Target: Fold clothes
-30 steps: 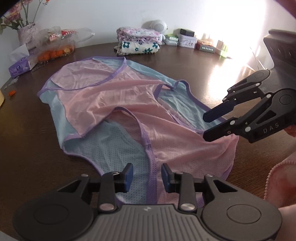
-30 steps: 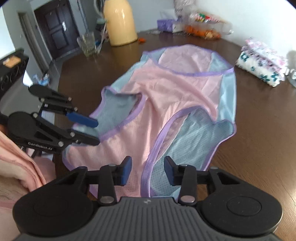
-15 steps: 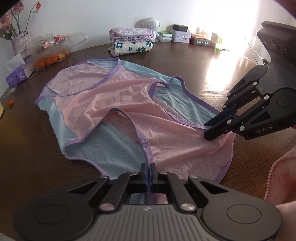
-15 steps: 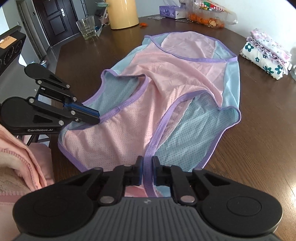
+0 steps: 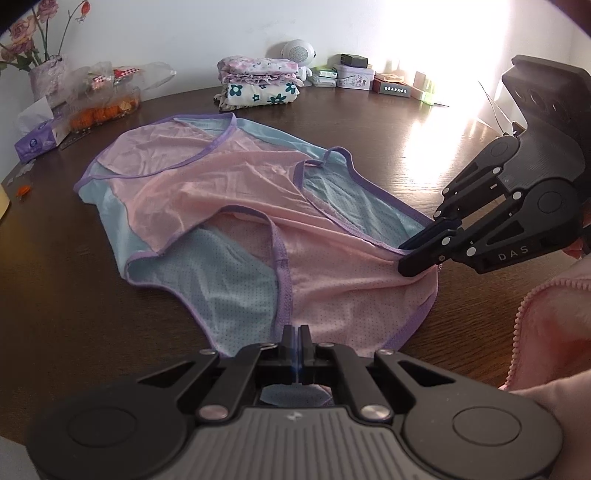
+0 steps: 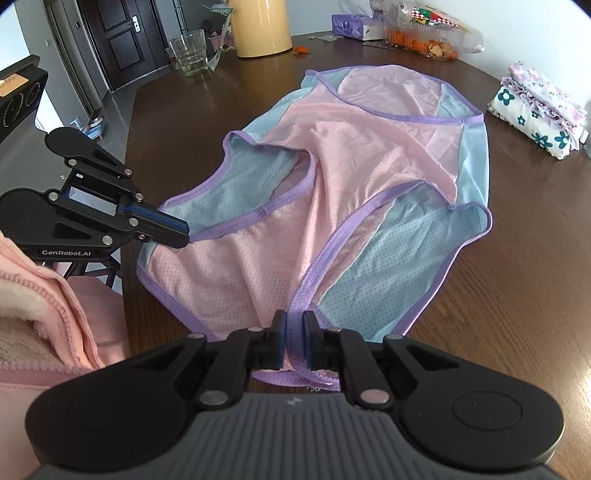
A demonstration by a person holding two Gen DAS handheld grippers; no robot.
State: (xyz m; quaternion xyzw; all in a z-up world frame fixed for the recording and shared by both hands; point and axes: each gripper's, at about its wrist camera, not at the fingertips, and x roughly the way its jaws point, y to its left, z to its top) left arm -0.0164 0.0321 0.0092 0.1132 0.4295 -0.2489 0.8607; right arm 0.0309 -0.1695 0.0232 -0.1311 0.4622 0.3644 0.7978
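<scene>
A pink and light-blue mesh garment (image 5: 240,192) with purple trim lies spread flat on the dark wooden table (image 5: 74,277). My left gripper (image 5: 297,332) is shut on the near hem, where blue and pink panels meet at a purple band. In the same view my right gripper (image 5: 410,258) pinches the garment's right near corner. From the right wrist, the garment (image 6: 351,155) stretches away and my right gripper (image 6: 294,321) is shut on a purple trim strip at the near edge. The left gripper (image 6: 177,230) grips the left corner there.
A folded floral stack (image 5: 258,85) and small boxes (image 5: 354,75) line the far edge. A tissue box (image 5: 37,136) and a bag of oranges (image 5: 103,107) sit far left. A yellow jug (image 6: 258,26) and a glass (image 6: 190,51) stand near the table's end. Pink fleece sleeves (image 6: 37,295) flank the grippers.
Both grippers went from open to shut on the garment's near hem. The left gripper has shifted a little with the cloth, and the near edge is slightly gathered.
</scene>
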